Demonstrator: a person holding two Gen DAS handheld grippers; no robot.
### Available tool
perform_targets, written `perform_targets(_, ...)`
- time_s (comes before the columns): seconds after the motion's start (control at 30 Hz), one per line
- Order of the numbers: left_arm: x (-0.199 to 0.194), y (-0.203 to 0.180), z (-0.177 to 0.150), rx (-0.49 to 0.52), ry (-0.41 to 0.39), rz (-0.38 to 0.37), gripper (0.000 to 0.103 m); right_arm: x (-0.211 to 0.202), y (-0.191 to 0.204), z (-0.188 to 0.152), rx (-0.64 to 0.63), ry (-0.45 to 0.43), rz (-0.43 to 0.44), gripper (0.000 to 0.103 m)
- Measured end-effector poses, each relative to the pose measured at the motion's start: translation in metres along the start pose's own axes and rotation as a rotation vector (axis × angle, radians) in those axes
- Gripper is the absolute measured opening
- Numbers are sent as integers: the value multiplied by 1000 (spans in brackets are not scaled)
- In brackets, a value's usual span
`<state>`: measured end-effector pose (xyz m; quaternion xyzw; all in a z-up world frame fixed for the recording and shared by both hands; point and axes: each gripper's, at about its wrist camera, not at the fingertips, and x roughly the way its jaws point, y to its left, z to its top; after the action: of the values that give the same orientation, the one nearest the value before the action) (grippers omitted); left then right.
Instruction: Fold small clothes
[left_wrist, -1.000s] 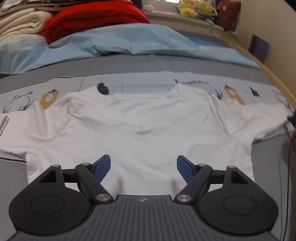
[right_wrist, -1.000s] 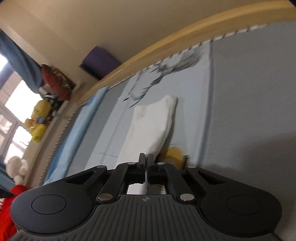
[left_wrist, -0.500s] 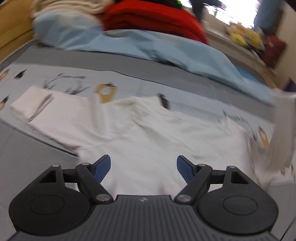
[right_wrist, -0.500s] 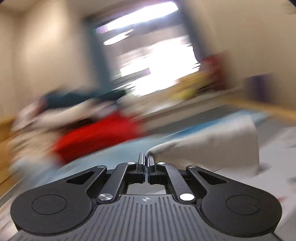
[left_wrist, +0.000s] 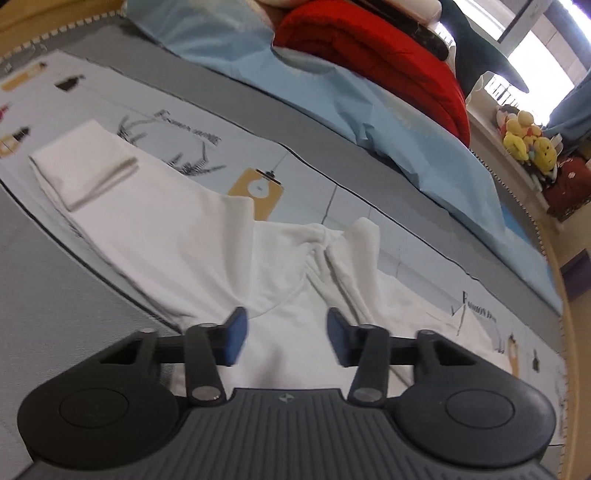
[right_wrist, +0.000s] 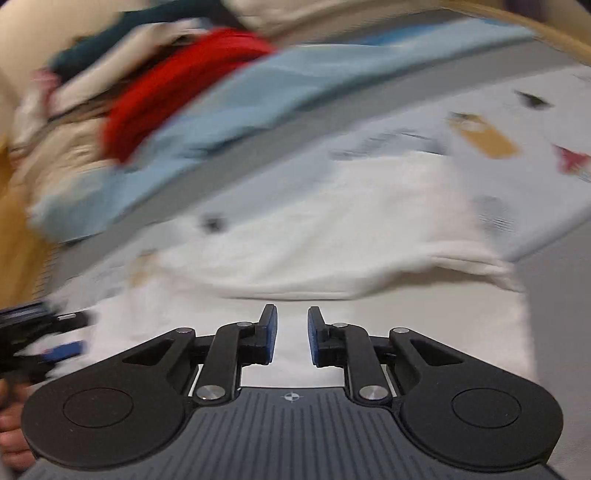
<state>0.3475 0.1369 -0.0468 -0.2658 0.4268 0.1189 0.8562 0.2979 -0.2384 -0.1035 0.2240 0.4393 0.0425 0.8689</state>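
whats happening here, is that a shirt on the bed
Yes. A person holding a gripper in each hand is folding a white t-shirt on a bed. One sleeve now lies folded over its middle. The right gripper has just been opening, nothing between its pads; the left gripper has just been closing, also on nothing.

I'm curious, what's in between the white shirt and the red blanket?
In the left wrist view: patterned bedsheet, then a light blue cover, between the white shirt and the red blanket.
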Motion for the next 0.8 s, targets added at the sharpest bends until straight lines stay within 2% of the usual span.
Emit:
perform_targets(0.1,22,-1,8,-37,12,-87,39,9,-17,4,100,17,7,21)
perform_targets(0.27,69,-20,15,-27,-15,-154,29,7,-37,17,136,22,17,21)
perform_targets(0.4,107,-34,16,-6,-35,-159,28,6,-52,31,201,35,20,21)
perform_targets(0.53,135,-38,13,-42,-28,-158,28,7,-66,35,259,63,31,21)
perform_targets(0.57,141,-39,12,-41,-20,-154,21,8,-69,36,268,60,25,21)
perform_targets(0.6,145,-42,10,-26,-12,-138,6,9,-71,37,272,60,17,21)
perform_targets(0.63,146,-44,10,-7,-14,-118,6,10,-73,37,280,64,10,21)
perform_targets(0.7,135,-47,11,18,-42,-126,4,11,-76,39,302,67,4,21)
perform_targets(0.8,88,-53,18,58,-135,-142,4,11,-77,39,327,65,-7,21)
